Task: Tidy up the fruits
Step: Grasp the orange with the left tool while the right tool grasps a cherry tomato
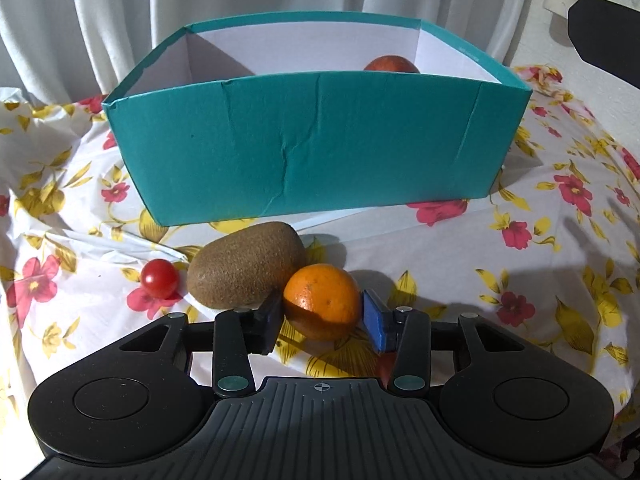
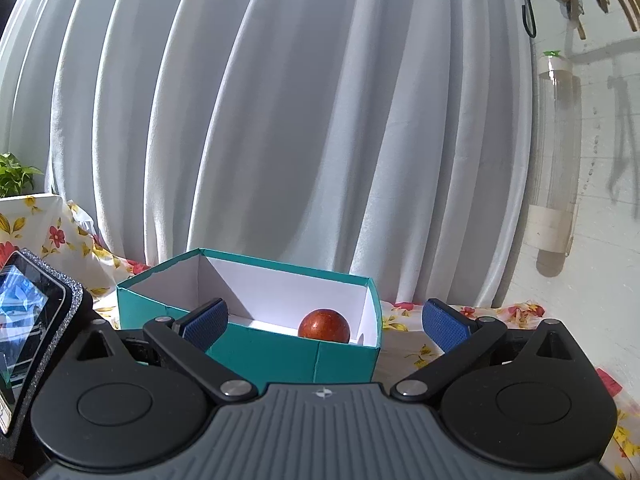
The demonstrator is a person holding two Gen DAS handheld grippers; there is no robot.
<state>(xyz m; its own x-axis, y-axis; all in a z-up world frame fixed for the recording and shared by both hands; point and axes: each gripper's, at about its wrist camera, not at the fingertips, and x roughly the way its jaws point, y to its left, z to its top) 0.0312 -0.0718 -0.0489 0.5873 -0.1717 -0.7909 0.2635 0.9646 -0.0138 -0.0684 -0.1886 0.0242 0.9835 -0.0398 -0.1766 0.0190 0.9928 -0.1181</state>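
So far just one fruit is in the teal box (image 1: 320,148): a red round one (image 2: 324,323), maybe a plum or small apple, hard to say, sitting toward the lower right of the box in the right wrist view. Three are left out on the flowery cloth (image 1: 520,272) in front of it. The left gripper (image 1: 324,314) is pinching the orange (image 1: 323,300) low in the frame, pads on both sides, though it doesn't look lifted yet. The kiwi (image 1: 246,266) touches it on the left, with the cherry tomato (image 1: 159,278) further left. The right gripper (image 2: 325,326) hangs spread wide, holding nothing.
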